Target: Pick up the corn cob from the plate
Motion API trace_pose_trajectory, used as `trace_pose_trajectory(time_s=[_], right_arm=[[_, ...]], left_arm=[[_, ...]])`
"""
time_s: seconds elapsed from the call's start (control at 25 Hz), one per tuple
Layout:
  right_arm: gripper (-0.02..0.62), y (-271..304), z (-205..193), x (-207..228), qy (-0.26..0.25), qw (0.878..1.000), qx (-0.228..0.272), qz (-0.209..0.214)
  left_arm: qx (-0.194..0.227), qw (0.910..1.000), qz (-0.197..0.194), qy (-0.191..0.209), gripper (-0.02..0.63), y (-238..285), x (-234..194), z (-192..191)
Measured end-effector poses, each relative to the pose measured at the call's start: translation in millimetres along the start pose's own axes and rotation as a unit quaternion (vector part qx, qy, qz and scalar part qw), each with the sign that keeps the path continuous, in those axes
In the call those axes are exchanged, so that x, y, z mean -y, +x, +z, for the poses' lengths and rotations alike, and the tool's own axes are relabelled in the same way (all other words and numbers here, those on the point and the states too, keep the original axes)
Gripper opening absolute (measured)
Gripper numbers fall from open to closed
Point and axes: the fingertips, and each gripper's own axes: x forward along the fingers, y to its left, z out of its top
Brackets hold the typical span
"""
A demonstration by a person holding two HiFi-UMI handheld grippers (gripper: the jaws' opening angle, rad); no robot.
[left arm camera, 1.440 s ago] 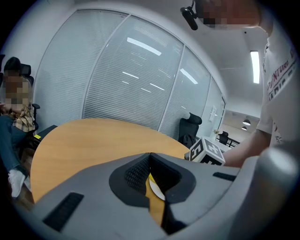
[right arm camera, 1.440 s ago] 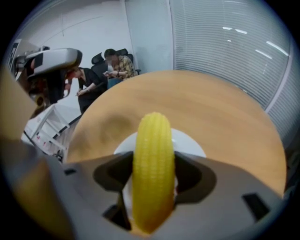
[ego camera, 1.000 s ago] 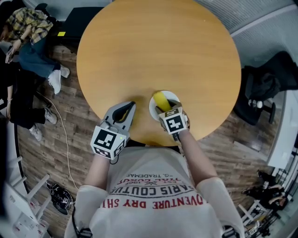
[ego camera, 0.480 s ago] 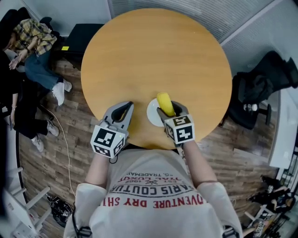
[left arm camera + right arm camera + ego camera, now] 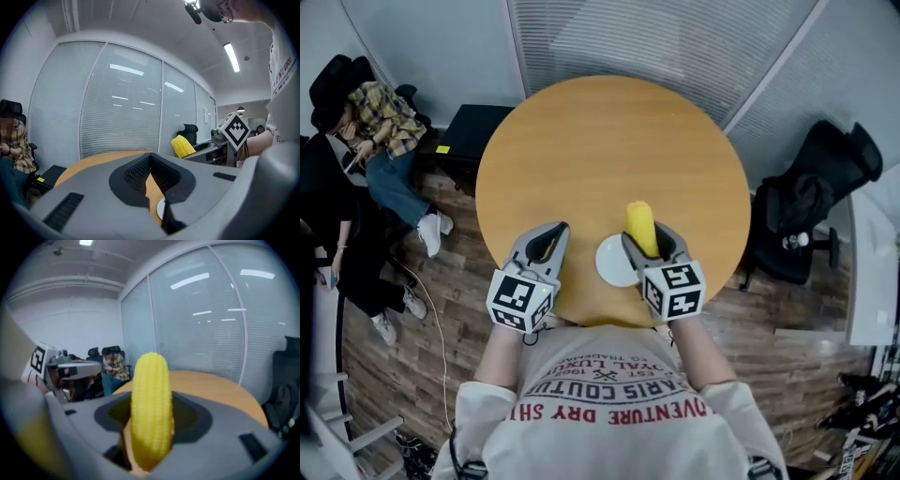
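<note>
The yellow corn cob [image 5: 640, 225] is off the plate, and my right gripper [image 5: 648, 236] is shut on it above the near right part of the round wooden table [image 5: 609, 150]. In the right gripper view the cob [image 5: 151, 408] stands upright between the jaws. The small white plate [image 5: 614, 262] lies bare on the table just left of that gripper. My left gripper [image 5: 549, 231] hovers over the table's near edge to the left of the plate, shut with nothing in it. The left gripper view shows its closed jaws [image 5: 150, 154], the cob [image 5: 183, 146] and a sliver of the plate [image 5: 161, 209].
A seated person [image 5: 380, 112] and a black case [image 5: 469, 131] are on the floor at the far left. A black office chair [image 5: 811, 202] stands right of the table. A white desk edge [image 5: 872, 272] runs along the right. Glass walls with blinds lie behind.
My right gripper has risen with the corn cob, lifting it off the plate, which now lies bare. The left gripper has kept its place by the table's near edge.
</note>
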Motion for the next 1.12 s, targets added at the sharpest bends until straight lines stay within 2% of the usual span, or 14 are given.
trace_pose_trajectory(time_s=[0.2, 0.48, 0.68, 1.12], right_arm=[[0.268, -21.9, 30.9, -3.5, 0.007, 0.997, 0.077, -0.005], [0.268, -34.3, 52.4, -7.0, -0.006, 0.991, 0.13, -0.004], [0.268, -39.1, 59.8, -6.2, -0.013, 0.989, 0.145, -0.007], [0.268, -31.1, 56.6, -8.6, -0.004, 0.99, 0.139, -0.003]], left_arm=[[0.02, 0.9998, 0.007, 0.008, 0.032, -9.5, 0.3, 21.9], [0.052, 0.9984, 0.008, 0.021, 0.032, -14.4, -0.9, 48.0], [0.054, 0.9983, 0.01, 0.021, 0.032, -15.8, 0.6, 47.0], [0.047, 0.9987, 0.012, 0.012, 0.032, -11.4, -3.7, 41.2]])
